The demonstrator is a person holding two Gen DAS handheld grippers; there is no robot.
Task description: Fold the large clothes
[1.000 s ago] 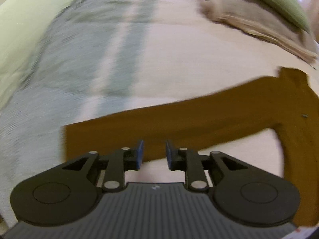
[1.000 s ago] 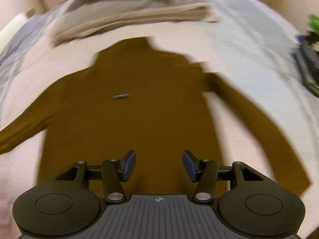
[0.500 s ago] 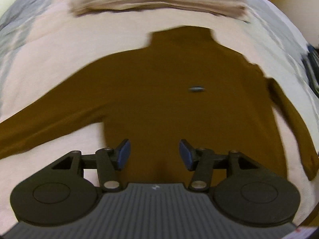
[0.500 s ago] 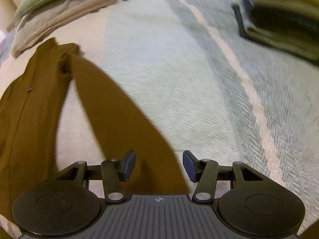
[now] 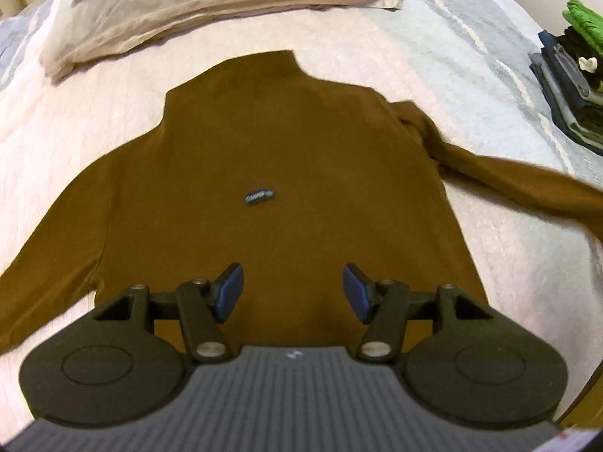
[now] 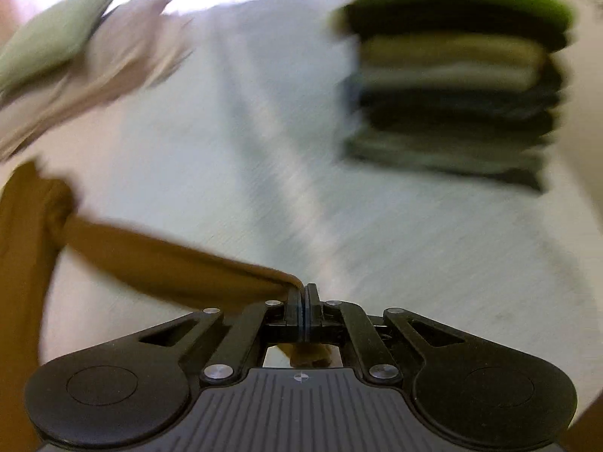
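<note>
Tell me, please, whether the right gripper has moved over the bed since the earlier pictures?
Yes. The right gripper has swung away from the brown sweater's body toward the stack of folded clothes; its jaws have just closed on the sleeve end.

you have before you: sweater (image 5: 294,158), plain dark mustard brown, with a small blue-grey oval mark (image 5: 258,196) on its middle. bedcover (image 5: 444,37), pale pink beside pale blue-grey, fine woven weave with white stripes. folded blanket (image 5: 211,3), beige. pillow (image 6: 56,37), sage green. stack of folded clothes (image 6: 456,86): bright green on top, then black, tan, cream, dark greys. left gripper (image 5: 293,293), black with blue pads (image 5: 230,290).
</note>
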